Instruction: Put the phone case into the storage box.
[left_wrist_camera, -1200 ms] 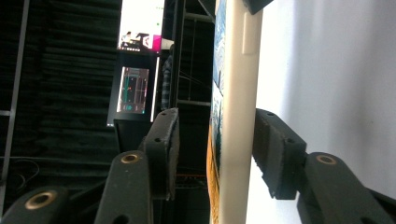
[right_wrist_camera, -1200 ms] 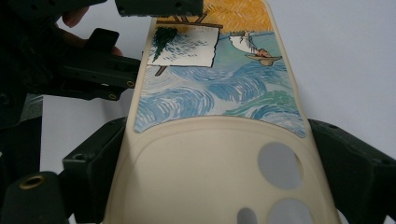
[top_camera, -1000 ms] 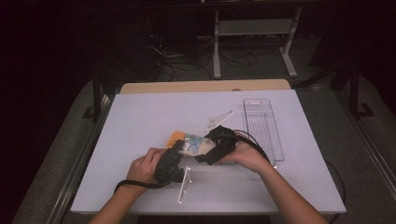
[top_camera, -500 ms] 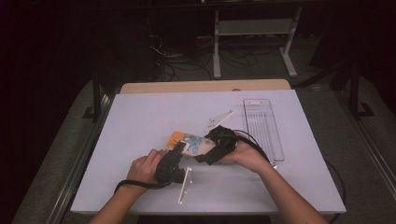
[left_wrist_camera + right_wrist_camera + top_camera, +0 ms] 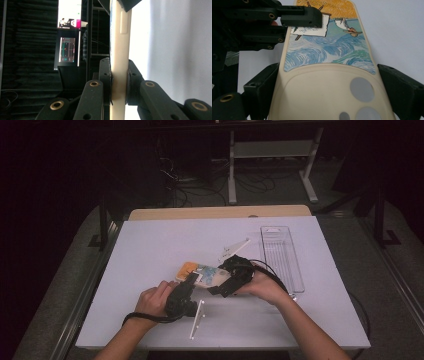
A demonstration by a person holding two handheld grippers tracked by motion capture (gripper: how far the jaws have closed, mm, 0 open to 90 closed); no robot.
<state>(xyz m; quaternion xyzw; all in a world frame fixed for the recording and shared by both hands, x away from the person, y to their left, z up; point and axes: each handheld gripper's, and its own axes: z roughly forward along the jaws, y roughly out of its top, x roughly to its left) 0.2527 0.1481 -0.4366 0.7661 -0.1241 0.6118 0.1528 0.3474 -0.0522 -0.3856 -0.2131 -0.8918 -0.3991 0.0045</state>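
A cream phone case (image 5: 202, 272) with a painted blue-wave and orange picture is held just above the white table (image 5: 150, 245), between both grippers. My left gripper (image 5: 119, 72) pinches the case (image 5: 120, 37) flat, front and back. Its jaws have just been closing on it, and the pads now press it. From the right gripper view, that left gripper (image 5: 294, 25) clamps the case's far left edge. My right gripper (image 5: 328, 72) spans the width of the case (image 5: 329, 75) at its camera end, one jaw against each side. From above, the left gripper (image 5: 192, 279) and the right gripper (image 5: 219, 281) meet at the case.
A clear plastic tray (image 5: 281, 255) lies lengthwise at the right of the table. A white flat piece (image 5: 233, 250) lies just beyond the case, and a white bar (image 5: 197, 318) lies near the front edge. Dark floor, cables and a stand are behind the table.
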